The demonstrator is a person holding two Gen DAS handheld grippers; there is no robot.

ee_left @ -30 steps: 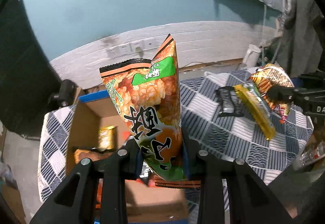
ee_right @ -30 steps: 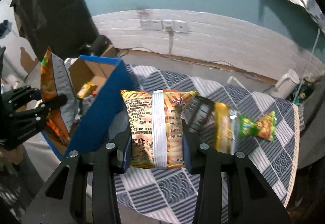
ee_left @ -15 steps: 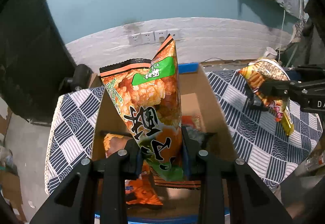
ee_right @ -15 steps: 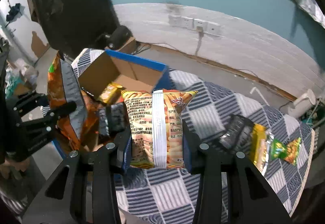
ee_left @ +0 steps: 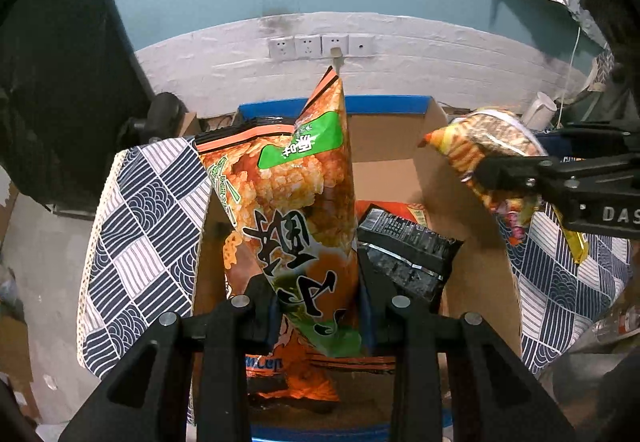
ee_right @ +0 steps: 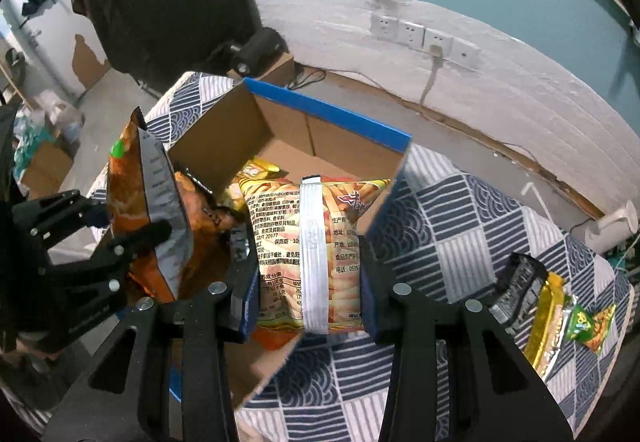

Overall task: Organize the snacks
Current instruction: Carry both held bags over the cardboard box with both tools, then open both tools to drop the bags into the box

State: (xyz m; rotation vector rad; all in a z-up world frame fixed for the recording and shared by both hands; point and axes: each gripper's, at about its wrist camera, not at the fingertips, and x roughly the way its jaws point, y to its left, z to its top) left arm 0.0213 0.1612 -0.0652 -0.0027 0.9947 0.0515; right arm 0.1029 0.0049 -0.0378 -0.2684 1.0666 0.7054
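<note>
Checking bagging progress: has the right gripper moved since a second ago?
Yes. The right gripper with its fries bag swung leftward off the checkered cloth to over the cardboard box.

A white socket strip (ee_left: 321,46) sits on the pale wall band (ee_left: 440,53).

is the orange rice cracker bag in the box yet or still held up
Still held: the left gripper clamps the orange bag upright above the cardboard box.
</note>
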